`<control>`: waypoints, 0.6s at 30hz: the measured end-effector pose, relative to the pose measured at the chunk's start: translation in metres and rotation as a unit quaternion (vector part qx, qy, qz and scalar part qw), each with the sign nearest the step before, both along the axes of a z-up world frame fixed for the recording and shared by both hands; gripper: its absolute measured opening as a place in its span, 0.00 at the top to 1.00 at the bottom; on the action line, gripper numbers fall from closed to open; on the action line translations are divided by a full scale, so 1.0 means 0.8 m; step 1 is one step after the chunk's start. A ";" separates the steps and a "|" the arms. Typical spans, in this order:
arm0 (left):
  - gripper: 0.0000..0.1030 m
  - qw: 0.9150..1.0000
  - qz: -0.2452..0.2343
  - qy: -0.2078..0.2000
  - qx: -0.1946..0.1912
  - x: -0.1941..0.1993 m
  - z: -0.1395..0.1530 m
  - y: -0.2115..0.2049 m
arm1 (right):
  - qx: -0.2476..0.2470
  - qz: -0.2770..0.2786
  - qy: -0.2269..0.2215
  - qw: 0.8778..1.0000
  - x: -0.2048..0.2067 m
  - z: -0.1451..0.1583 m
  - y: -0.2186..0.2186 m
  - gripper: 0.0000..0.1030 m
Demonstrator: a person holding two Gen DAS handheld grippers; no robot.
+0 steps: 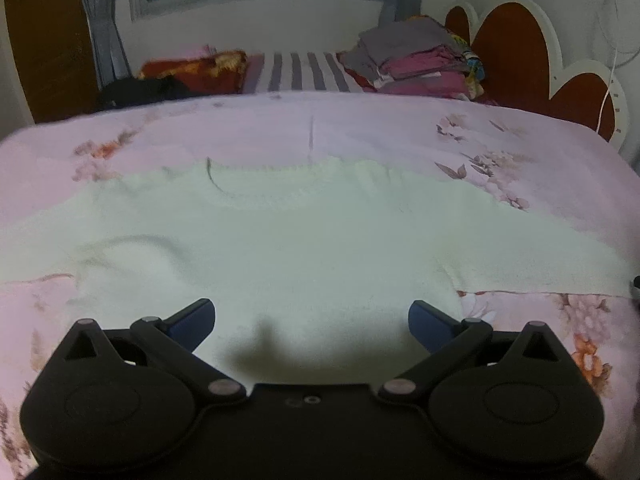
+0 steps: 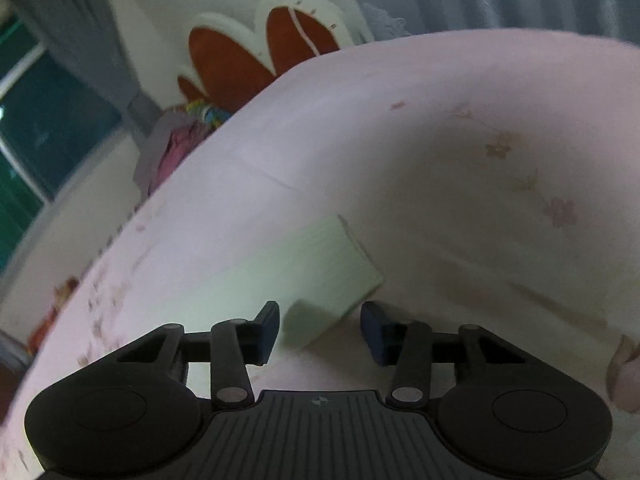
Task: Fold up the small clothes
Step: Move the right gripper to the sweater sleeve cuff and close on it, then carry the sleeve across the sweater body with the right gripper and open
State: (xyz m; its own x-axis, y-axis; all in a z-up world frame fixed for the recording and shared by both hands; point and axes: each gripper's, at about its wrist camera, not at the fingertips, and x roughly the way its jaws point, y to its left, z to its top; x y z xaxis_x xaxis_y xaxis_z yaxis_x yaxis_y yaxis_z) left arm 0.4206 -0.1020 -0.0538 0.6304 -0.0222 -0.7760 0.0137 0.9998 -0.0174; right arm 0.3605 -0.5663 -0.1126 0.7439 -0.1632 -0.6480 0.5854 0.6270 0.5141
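A small white knit sweater (image 1: 300, 248) lies flat, neck away from me, on a pink floral bedsheet (image 1: 360, 128), with both sleeves spread sideways. My left gripper (image 1: 310, 312) hovers over the sweater's lower body, open wide, nothing between its blue pads. In the right wrist view, the end of one white sleeve (image 2: 288, 276) lies on the sheet (image 2: 440, 140). My right gripper (image 2: 320, 314) stands partly open around the sleeve's cuff corner. There is a gap on each side, and the pads do not press the cloth.
A stack of folded grey and pink clothes (image 1: 416, 60) sits at the far right of the bed by the red-and-white headboard (image 1: 516, 48). A striped cloth (image 1: 300, 70), a red patterned pillow (image 1: 192, 70) and a dark garment (image 1: 140, 90) lie along the far edge under the window.
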 end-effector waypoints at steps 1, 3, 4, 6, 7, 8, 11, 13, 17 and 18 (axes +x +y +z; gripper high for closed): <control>0.00 1.000 0.004 0.003 -0.005 0.003 -0.001 0.001 | 0.009 -0.007 -0.007 1.000 -0.001 -0.001 -0.004 0.56; 0.00 1.000 0.010 0.007 -0.019 0.009 -0.001 0.002 | 0.022 -0.015 -0.018 0.999 -0.004 -0.002 -0.010 0.57; 0.00 1.000 0.013 0.007 -0.024 0.011 0.000 0.003 | 0.025 -0.017 -0.021 0.999 -0.005 -0.001 -0.011 0.60; 0.00 1.000 0.016 0.001 -0.020 0.015 0.003 -0.001 | 0.042 -0.014 -0.026 0.999 -0.007 -0.003 -0.015 0.81; 0.00 1.000 0.015 0.000 -0.013 0.017 0.003 -0.003 | 0.049 -0.012 -0.024 0.998 -0.006 -0.005 -0.015 0.84; 0.00 1.000 0.015 0.002 -0.002 0.020 0.003 -0.007 | 0.049 -0.010 -0.023 0.998 -0.004 -0.006 -0.012 0.89; 0.00 1.000 0.021 0.008 0.002 0.026 0.003 -0.007 | 0.049 -0.010 -0.020 0.999 -0.006 -0.006 -0.023 0.97; 0.00 0.999 0.033 0.006 0.004 0.028 0.003 0.002 | 0.020 -0.001 -0.018 1.000 -0.006 0.004 -0.020 0.97; 0.00 0.998 0.033 0.034 0.042 0.032 -0.010 0.021 | 0.013 0.013 0.011 1.000 0.002 0.008 -0.018 0.98; 0.00 0.998 0.038 0.035 0.046 0.030 -0.011 0.030 | 0.006 0.016 0.012 1.000 0.003 0.014 -0.015 0.98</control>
State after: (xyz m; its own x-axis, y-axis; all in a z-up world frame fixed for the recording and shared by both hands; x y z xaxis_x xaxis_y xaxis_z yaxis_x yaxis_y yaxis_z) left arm 0.4443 -0.0781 -0.0629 0.5721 0.0966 -0.8145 -0.0594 0.9953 0.0763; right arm 0.3626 -0.5780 -0.1017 0.7327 -0.1324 -0.6676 0.5777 0.6396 0.5072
